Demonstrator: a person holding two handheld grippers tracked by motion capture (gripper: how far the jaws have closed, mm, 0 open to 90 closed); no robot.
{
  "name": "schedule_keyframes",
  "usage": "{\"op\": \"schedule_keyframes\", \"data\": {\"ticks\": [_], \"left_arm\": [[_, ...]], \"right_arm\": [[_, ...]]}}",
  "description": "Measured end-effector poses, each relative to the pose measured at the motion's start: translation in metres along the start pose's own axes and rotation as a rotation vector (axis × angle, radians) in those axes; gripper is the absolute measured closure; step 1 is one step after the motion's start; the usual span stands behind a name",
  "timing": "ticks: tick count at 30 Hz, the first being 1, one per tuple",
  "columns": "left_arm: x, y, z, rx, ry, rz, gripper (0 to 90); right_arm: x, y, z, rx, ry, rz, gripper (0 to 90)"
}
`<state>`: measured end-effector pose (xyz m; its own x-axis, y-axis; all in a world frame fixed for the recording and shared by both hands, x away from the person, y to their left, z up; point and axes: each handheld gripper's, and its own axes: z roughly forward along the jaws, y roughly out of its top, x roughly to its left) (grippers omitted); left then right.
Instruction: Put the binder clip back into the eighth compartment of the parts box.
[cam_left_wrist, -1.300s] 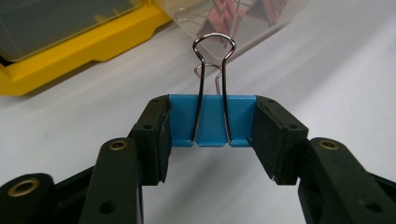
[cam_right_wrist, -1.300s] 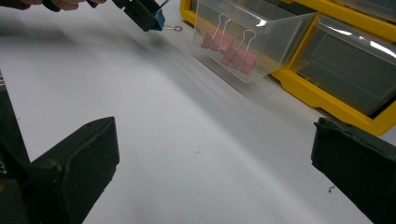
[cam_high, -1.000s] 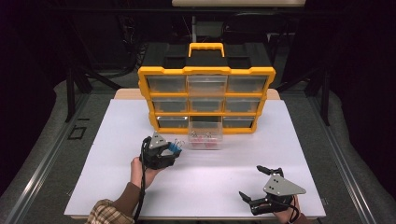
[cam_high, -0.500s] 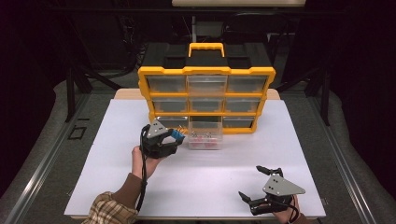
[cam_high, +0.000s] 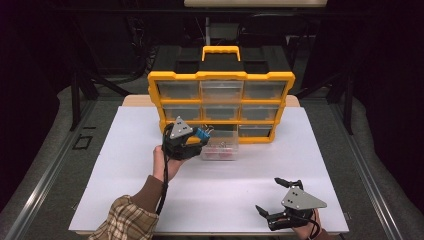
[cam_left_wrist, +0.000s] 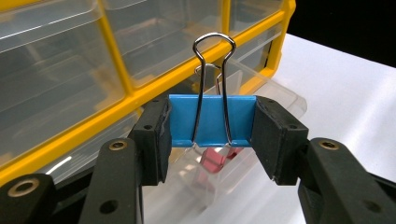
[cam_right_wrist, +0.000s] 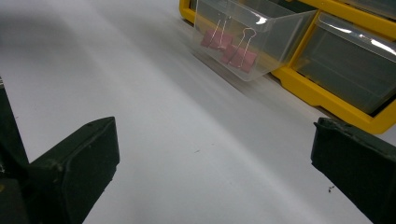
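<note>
My left gripper (cam_high: 202, 134) has risen from the white board and travelled toward the yellow-framed organiser of clear plastic drawers (cam_high: 220, 102), jaws clamped on a blue metal binder clip with wire handles (cam_left_wrist: 212, 119). I judge the drop into the pulled-out clear drawer (cam_high: 220, 148) is next; the clip hangs just above its near-left corner. Two pink binder clips (cam_right_wrist: 229, 47) lie inside it. My right gripper (cam_high: 277, 200) rests wide apart, unmoved.
</note>
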<state>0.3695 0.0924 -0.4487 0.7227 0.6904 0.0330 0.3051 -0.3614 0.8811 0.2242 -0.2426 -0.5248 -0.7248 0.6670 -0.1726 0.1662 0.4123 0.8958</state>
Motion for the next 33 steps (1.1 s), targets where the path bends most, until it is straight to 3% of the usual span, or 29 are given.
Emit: {"op": "schedule_keyframes", "data": {"ticks": [10, 16, 18, 19, 23, 33], "left_arm": [[-0.003, 0.000, 0.025, 0.008, -0.036, -0.002, 49.5], [-0.002, -0.005, 0.040, 0.029, -0.032, -0.016, 49.1], [-0.002, -0.007, 0.041, 0.036, -0.027, -0.024, 43.6], [-0.002, -0.008, 0.041, 0.037, -0.023, -0.022, 36.1], [-0.003, -0.009, 0.026, 0.009, 0.006, -0.012, 19.8], [-0.009, -0.022, -0.016, -0.038, 0.056, 0.002, 4.8]], "right_arm": [[0.001, -0.001, -0.001, 0.001, 0.001, 0.002, 0.6], [0.001, -0.001, -0.001, 0.003, 0.005, 0.006, 0.6], [0.001, -0.001, -0.001, 0.002, 0.005, 0.006, 0.6], [0.001, -0.001, -0.001, 0.003, 0.005, 0.006, 0.7], [0.001, -0.001, -0.002, 0.001, 0.004, 0.004, 0.6], [0.000, 0.000, -0.003, -0.009, 0.000, 0.007, 0.6]]}}
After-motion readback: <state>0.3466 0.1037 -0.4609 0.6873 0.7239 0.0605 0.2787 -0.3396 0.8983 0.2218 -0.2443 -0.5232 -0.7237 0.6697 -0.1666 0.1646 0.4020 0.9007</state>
